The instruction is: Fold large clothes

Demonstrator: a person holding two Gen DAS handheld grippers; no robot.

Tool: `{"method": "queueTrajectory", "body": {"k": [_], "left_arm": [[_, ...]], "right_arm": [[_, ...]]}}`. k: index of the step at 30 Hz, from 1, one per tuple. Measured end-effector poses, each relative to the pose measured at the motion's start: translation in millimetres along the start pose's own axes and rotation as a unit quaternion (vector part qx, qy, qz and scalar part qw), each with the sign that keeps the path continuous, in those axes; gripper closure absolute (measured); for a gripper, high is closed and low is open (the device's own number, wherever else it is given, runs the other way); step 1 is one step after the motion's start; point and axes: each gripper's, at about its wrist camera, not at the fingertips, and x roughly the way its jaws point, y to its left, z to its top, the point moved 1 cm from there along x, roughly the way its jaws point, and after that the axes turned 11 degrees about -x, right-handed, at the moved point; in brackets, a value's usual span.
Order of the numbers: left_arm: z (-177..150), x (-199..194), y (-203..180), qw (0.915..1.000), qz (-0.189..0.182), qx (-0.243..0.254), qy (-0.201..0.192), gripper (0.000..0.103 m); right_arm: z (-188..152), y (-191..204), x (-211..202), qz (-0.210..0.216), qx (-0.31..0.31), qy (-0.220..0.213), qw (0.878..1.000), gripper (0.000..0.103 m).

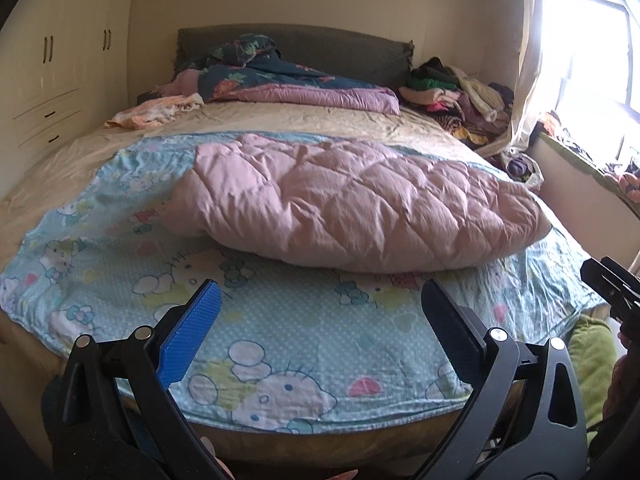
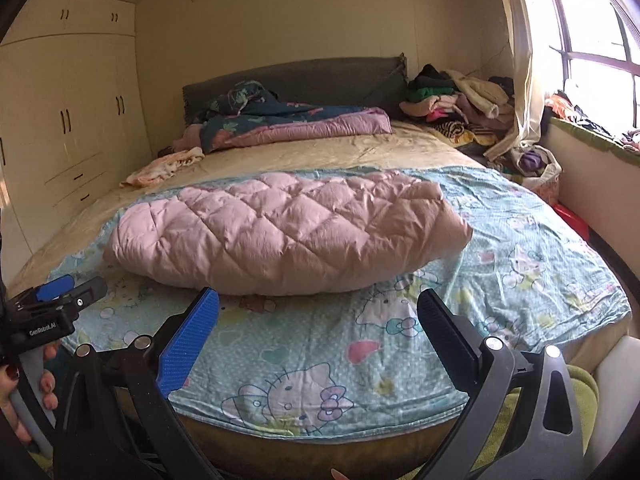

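Bed [image 1: 60, 168] w/ cartoon-cat sheet [image 1: 280, 344] spread over its foot end. Pink quilted jacket [image 1: 360, 208], folded, lies across sheet's middle, back from the foot edge. Dark floral quilt [image 1: 280, 80] bunched at headboard. Left gripper [image 1: 320, 320] & right gripper [image 2: 318, 320]: fingers spread wide, nothing held, above the foot edge.

Quilted garment [image 1: 352, 204] lies on the printed sheet [image 1: 280, 344] ahead of the left gripper [image 1: 320, 320] jaws; bedding heap [image 1: 280, 76] farther behind; clothes pile [image 1: 452, 88] behind right; wardrobe [image 1: 60, 72] left.
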Motion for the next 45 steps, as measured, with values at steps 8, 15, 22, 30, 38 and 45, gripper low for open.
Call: {"method": "queueTrajectory", "body": {"k": [8,15,22,30,38,45], "left_arm": [[-0.7,0.8,0.7,1.0000,0.003,-0.002,0.004,0.009],[0.4,0.9,1.2,1.0000,0.009,-0.001,0.004,0.009],[0.2,1.2,1.1,0.9999,0.011,0.000,0.007,0.009],[-1.4,2.5,1.7,0.9999,0.014,-0.002,0.009,0.009],[-2.0,4.4,2.0,0.9998,0.018,-0.002,0.011,0.009],[-1.8,4.1,2.8,0.9998,0.017,-0.003,0.010,0.009]], "right_arm": [[-3.0,5.9,6.1,0.018,-0.009,0.015,1.000,0.004],[-2.6,6.6,4.2,0.015,-0.007,0.011,1.000,0.004],[-3.0,4.4,3.6,0.015,-0.007,0.015,1.000,0.004],[-3.2,4.9,4.1,0.014,-0.008,0.015,1.000,0.004],[-3.8,4.8,3.6,0.014,-0.008,0.014,1.000,0.004],[-3.5,5.2,3.9,0.015,-0.007,0.015,1.000,0.004]]}}
